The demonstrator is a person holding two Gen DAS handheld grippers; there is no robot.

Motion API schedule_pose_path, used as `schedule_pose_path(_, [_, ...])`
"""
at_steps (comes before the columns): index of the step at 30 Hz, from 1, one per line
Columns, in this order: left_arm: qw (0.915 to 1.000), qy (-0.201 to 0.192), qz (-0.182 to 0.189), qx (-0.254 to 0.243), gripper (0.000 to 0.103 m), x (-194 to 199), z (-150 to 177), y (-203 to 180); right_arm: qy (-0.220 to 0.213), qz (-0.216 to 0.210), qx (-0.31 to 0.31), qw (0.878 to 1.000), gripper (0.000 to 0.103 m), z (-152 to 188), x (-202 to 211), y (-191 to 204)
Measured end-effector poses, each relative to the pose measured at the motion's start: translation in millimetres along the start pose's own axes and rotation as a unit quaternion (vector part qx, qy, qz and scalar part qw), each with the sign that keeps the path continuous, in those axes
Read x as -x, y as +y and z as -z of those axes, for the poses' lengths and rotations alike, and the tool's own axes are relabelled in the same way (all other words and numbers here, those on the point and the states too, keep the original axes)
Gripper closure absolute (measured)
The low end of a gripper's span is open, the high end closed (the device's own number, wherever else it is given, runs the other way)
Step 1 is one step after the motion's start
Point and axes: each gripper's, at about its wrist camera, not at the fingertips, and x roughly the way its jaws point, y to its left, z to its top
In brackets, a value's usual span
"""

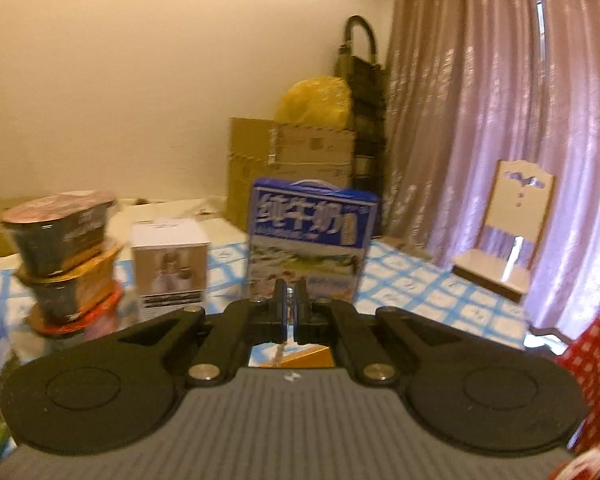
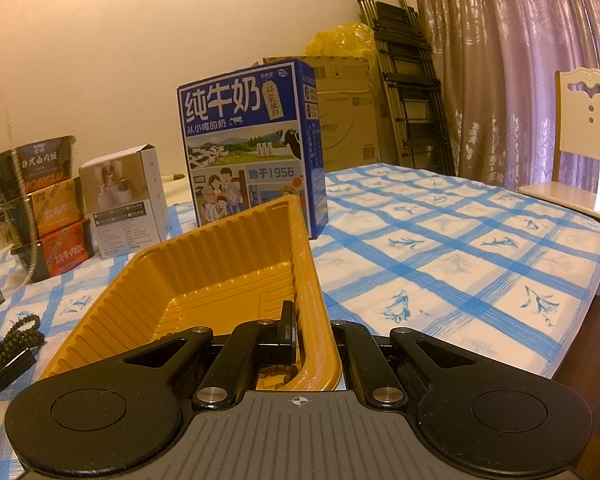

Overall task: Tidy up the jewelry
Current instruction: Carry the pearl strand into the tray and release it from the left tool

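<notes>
Two tools were at work over the checked surface [image 2: 440, 232]. Nipped between the nearly closed jaws of the left tool [image 1: 290, 304] was a thin silvery chain [image 1: 289, 300], held up in the air and blurred. Clamped on the right wall of a yellow plastic tray [image 2: 204, 264], the right tool [image 2: 300, 320] had that tray tilted on the cloth; a few dark beads [image 2: 278, 372] lay in its near corner. Left of the tray, on the cloth, lay a dark bead bracelet [image 2: 18, 336]. Behind stood a blue milk carton [image 2: 252, 140], a small white box [image 2: 124, 208] and three stacked rice bowls [image 2: 40, 208].
</notes>
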Motion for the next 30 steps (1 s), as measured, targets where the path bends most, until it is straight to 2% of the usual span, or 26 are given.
schedule_pose_path(8, [0.9980, 0.021, 0.057, 0.016, 0.101, -37.5, 4.5, -33.9, 0.000, 0.000, 0.000, 1.000, 0.099, 0.1, 0.1, 0.0])
schedule_pose_path(13, [0.9936, 0.056, 0.090, 0.038, 0.101, -71.3, 17.4, -50.1, 0.000, 0.000, 0.000, 1.000, 0.099, 0.1, 0.1, 0.0])
schedule_pose_path(19, [0.9853, 0.110, 0.113, 0.065, 0.101, -107.0, 44.3, -63.5, 0.000, 0.000, 0.000, 1.000, 0.099, 0.1, 0.1, 0.1])
schedule_pose_path(23, [0.9800, 0.147, 0.113, 0.073, 0.101, -122.2, 66.9, -68.4, 0.000, 0.000, 0.000, 1.000, 0.099, 0.1, 0.1, 0.0])
schedule_pose_path(26, [0.9758, 0.172, 0.107, 0.082, 0.096, -128.6, 83.8, -65.2, 0.000, 0.000, 0.000, 1.000, 0.099, 0.1, 0.1, 0.0])
schedule_pose_path(29, [0.9739, 0.188, 0.092, 0.088, 0.084, -128.9, 98.5, -59.1, 0.000, 0.000, 0.000, 1.000, 0.099, 0.2, -0.4, 0.6])
schedule_pose_path(30, [0.9738, 0.190, 0.087, 0.089, 0.083, -127.2, 102.0, -56.6, 0.000, 0.000, 0.000, 1.000, 0.099, 0.2, -0.4, 0.5])
